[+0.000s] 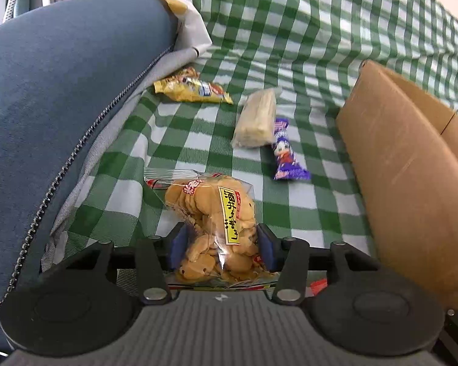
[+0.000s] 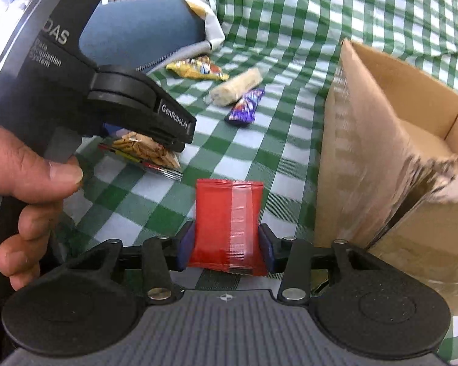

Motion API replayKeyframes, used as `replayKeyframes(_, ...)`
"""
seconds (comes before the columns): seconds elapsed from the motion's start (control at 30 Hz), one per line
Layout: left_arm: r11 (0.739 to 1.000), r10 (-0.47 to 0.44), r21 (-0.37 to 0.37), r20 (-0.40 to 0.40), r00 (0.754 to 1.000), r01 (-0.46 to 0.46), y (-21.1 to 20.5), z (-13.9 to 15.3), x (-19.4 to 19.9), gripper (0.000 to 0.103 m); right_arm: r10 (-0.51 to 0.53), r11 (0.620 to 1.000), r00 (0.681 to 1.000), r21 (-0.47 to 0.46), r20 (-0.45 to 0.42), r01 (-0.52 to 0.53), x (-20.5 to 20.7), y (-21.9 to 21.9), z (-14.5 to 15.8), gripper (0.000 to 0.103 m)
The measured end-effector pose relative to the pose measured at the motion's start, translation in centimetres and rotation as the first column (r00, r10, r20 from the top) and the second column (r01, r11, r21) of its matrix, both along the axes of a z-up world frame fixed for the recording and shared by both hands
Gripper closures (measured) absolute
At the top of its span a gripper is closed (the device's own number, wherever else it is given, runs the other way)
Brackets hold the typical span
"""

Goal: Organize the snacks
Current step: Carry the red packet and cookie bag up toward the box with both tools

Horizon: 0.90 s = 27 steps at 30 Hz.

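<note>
My left gripper (image 1: 221, 244) is shut on a clear bag of golden crackers (image 1: 210, 213) with a yellow label, held just above the green checked cloth; the bag also shows in the right wrist view (image 2: 149, 152) under the left gripper's body. My right gripper (image 2: 227, 244) is shut on a red snack packet (image 2: 226, 225), upright between the pads. Farther back lie a yellow packet (image 1: 192, 90), a pale wafer pack (image 1: 255, 119) and a purple candy bar (image 1: 285, 152). An open cardboard box (image 2: 381, 140) stands at the right.
A blue cushion (image 1: 61, 106) with a zipper fills the left side. A white plastic bag (image 1: 189, 21) lies behind it. The checked cloth (image 1: 290, 207) covers the seat and rises up the back. The person's hand (image 2: 24, 183) holds the left gripper.
</note>
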<state>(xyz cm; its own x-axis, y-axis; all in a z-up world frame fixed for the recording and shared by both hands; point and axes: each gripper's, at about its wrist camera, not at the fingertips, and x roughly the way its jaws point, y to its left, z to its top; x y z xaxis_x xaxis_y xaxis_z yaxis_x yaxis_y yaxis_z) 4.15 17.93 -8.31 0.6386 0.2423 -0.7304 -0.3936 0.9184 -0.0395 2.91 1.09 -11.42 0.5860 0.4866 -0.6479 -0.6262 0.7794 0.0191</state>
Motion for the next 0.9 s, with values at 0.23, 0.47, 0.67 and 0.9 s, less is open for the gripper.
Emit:
replayKeyframes(0.23,0.999,-0.002,-0.049,0.095,0.995,0.007,0.4,2.1,-1.4,0.049,-0.016,0.999,0.998,0.045,0.066,0.014,-1.1,-0.7,1.8,0.057)
replayKeyframes(0.47,0.999,-0.013,-0.047,0.185,0.983,0.022,0.2,4.5,-2.9,0.049,-0.063,0.989,0.987,0.139,0.151,0.041,-1.9,-2.1,5.9,0.057)
replayKeyframes(0.67,0.994,-0.068,-0.061,0.253,0.965,0.086,-1.3,6.7,-4.1,0.049,-0.127,0.976,0.972,0.202,0.196,0.087,-1.5,-4.7,8.7,0.057)
replayKeyframes(0.9,0.981,-0.125,-0.111,0.275,0.953,0.161,-2.7,6.8,-2.9,0.049,-0.210,0.962,0.956,0.220,0.207,0.163,-0.6,-7.3,9.7,0.057)
